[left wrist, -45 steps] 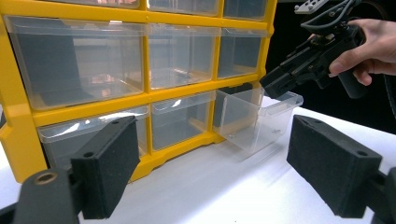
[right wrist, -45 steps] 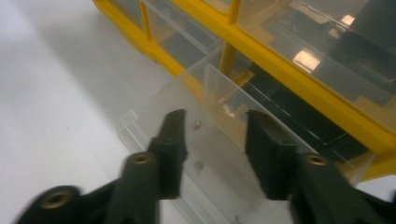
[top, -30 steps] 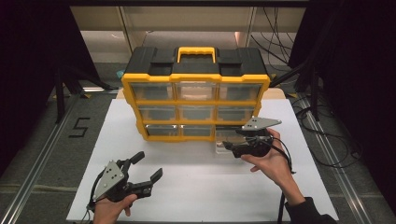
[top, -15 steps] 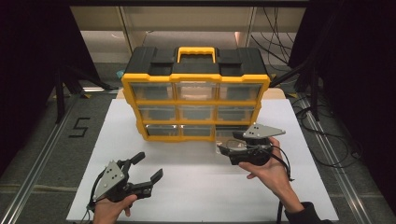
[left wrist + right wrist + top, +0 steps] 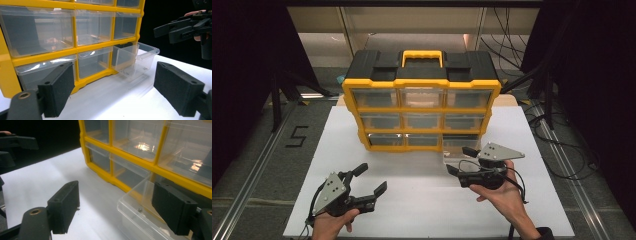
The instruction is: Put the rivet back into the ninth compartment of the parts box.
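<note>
Bottom-right clear drawer pulled partway out of the yellow organizer, ready for access. Right gripper just beside its front, jaws open, empty. Left gripper well apart, jaws spread.

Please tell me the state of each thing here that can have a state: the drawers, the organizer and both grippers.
Bottom right drawer: pulled partly out, looks empty.
Other drawers: pushed in.
Organizer: upright, carry handle folded down.
Left gripper: open, holding nothing.
Right gripper: open, holding nothing, beside the pulled drawer.
</note>
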Demonstrator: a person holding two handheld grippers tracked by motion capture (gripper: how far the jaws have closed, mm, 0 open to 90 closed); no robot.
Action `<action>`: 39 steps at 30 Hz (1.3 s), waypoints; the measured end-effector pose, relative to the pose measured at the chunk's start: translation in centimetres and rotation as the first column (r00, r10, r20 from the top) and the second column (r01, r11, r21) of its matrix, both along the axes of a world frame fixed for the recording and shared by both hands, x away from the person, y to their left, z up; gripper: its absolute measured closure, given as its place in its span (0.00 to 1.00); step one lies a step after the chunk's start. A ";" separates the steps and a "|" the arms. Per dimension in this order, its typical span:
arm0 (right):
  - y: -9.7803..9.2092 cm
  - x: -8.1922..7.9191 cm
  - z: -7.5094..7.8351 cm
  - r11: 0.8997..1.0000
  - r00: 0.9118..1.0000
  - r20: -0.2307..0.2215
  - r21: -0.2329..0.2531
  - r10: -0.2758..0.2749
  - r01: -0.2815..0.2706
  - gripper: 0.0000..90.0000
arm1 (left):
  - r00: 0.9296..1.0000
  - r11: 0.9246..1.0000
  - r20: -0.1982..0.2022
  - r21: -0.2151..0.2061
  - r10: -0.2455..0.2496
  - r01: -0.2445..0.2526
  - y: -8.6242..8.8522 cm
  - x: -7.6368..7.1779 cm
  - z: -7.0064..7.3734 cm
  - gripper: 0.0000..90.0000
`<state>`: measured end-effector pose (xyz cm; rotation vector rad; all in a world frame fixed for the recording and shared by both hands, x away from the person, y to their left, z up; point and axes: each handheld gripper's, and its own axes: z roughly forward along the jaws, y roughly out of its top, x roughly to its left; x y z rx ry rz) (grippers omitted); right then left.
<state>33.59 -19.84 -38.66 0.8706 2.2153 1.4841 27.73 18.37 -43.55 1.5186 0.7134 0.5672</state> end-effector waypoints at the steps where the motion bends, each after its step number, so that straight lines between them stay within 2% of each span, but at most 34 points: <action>1: 0.0 0.0 0.0 1.000 1.000 0.000 0.000 0.000 0.000 0.26 | 1.000 1.000 -0.001 0.001 0.000 0.000 0.0 0.0 0.0 0.18; 6: -0.1 -0.6 -0.3 1.000 1.000 0.008 0.015 0.013 -0.013 0.26 | 1.000 1.000 0.002 0.003 -0.002 0.002 0.0 0.0 0.0 0.18; 7: -0.1 -0.6 -0.4 1.000 0.999 0.031 0.024 0.014 -0.014 0.26 | 1.000 1.000 0.001 0.001 -0.002 0.002 0.0 0.0 0.0 0.18; 10: 0.0 -1.0 -0.6 0.999 1.000 0.026 0.031 0.017 -0.017 0.26 | 1.000 1.000 0.001 0.001 -0.002 0.002 0.0 0.0 0.0 0.18; 11: -0.1 -1.1 -0.7 0.999 0.999 0.042 0.034 0.011 -0.012 0.26 | 1.000 1.000 0.001 0.001 -0.002 0.002 0.0 0.0 0.0 0.18; 13: -0.2 -1.3 -0.8 0.999 0.999 0.039 0.042 0.016 -0.018 0.26 | 1.000 1.000 0.004 0.004 -0.003 0.003 0.0 0.0 0.0 0.18; 14: -0.2 -1.5 -1.0 0.998 0.998 0.061 0.055 0.005 -0.008 0.26 | 1.000 1.000 0.005 0.004 -0.004 0.004 0.0 0.0 0.0 0.18; 16: -0.3 -1.7 -1.1 0.998 0.999 0.049 0.058 0.005 -0.008 0.25 | 1.000 1.000 0.008 0.010 -0.006 0.006 0.0 0.1 0.0 0.18; 21: -0.4 -2.1 -1.5 0.998 0.999 0.051 0.069 -0.009 0.006 0.25 | 1.000 1.000 0.011 0.017 -0.011 0.011 -0.1 0.1 -0.1 0.18; 23: -0.5 -2.3 -1.8 0.996 0.999 0.045 0.084 -0.005 0.001 0.24 | 1.000 1.000 0.015 0.016 -0.014 0.014 -0.1 0.1 -0.1 0.18; 24: -0.5 -2.2 -1.9 0.996 0.999 0.053 0.089 0.005 -0.010 0.24 | 1.000 1.000 0.011 0.011 -0.012 0.012 -0.1 0.1 -0.1 0.18; 25: -0.5 -2.5 -1.9 0.996 0.999 0.052 0.091 -0.013 0.008 0.24 | 1.000 1.000 0.011 0.014 -0.012 0.012 -0.1 0.1 -0.1 0.18; 26: -0.6 -2.5 -1.9 0.996 0.998 0.068 0.091 -0.009 0.003 0.24 | 1.000 1.000 0.006 0.008 -0.010 0.010 -0.1 0.1 -0.1 0.18; 27: -0.6 -2.7 -1.9 0.994 0.998 0.056 0.109 -0.001 -0.005 0.24 | 1.000 1.000 0.010 0.012 -0.011 0.011 -0.1 0.1 -0.1 0.18; 29: -0.7 -2.9 -1.9 0.995 0.998 0.066 0.099 -0.003 -0.003 0.24 | 1.000 1.000 0.011 0.012 -0.010 0.009 -0.1 0.1 -0.1 0.18; 31: -0.9 -3.0 -2.0 0.994 0.998 0.065 0.110 -0.004 -0.003 0.24 | 1.000 1.000 0.008 0.012 -0.009 0.009 -0.1 0.1 -0.1 0.18; 32: -1.1 -3.2 -2.1 0.995 0.997 0.072 0.098 -0.019 0.012 0.24 | 1.000 1.000 0.011 0.016 -0.012 0.012 -0.1 0.1 -0.1 0.18; 39: -1.4 -3.5 -2.5 0.996 0.998 0.061 0.090 -0.018 0.012 0.23 | 1.000 1.000 0.007 0.017 -0.015 0.014 -0.1 0.1 -0.1 0.18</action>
